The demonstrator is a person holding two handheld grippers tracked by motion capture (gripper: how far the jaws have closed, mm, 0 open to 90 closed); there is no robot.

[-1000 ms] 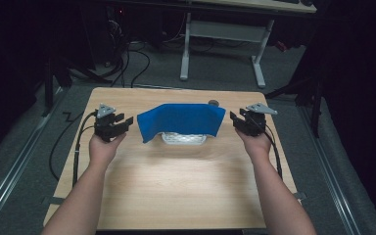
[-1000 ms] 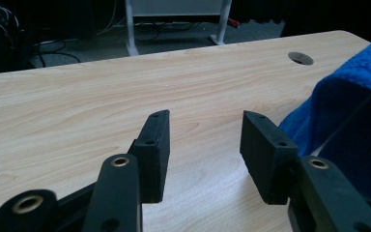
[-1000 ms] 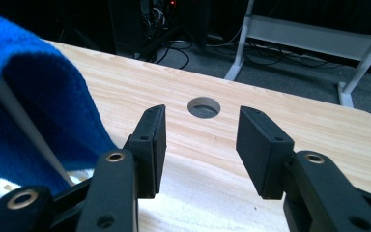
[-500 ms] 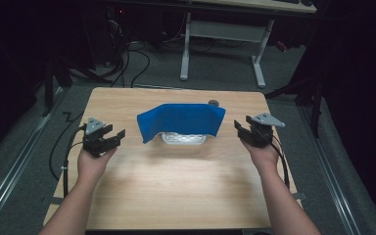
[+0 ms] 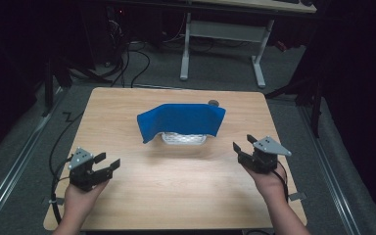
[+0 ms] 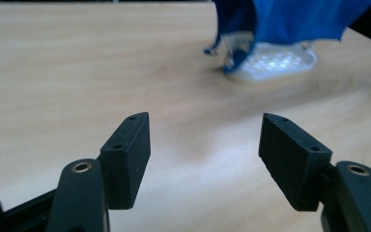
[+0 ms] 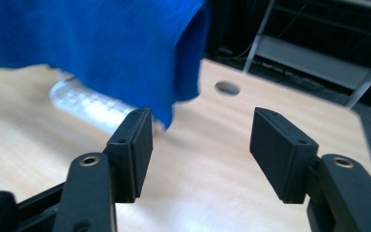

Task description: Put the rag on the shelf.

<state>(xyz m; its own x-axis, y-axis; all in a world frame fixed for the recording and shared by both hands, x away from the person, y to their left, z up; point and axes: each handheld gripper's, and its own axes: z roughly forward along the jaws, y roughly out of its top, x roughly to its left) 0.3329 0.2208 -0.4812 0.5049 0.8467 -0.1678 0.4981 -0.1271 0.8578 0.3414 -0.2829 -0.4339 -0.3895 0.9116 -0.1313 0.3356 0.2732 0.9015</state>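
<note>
A blue cloth (image 5: pixel 181 120) is draped over a clear plastic container (image 5: pixel 184 139) at the middle of the wooden table (image 5: pixel 186 181). The cloth (image 6: pixel 290 19) covers the container's top, and its white base (image 6: pixel 275 63) shows underneath. My left gripper (image 5: pixel 106 164) is open near the table's front left, well apart from the cloth. My right gripper (image 5: pixel 243 142) is open at the front right, also apart from it. In the right gripper view the cloth (image 7: pixel 101 48) hangs ahead of the open jaws, over the container (image 7: pixel 87 104). Nothing sits between the jaws of either gripper (image 6: pixel 205 145) (image 7: pixel 200 140).
A small round hole (image 5: pixel 213 103) sits in the tabletop behind the cloth. Cables (image 5: pixel 61 161) trail off the table's left side. A white-legged desk frame (image 5: pixel 220 44) stands on the floor beyond the table. Dark floor surrounds the table.
Both grippers have drawn back from the sides of the cloth toward the table's front edge. The cloth and container have stayed in place.
</note>
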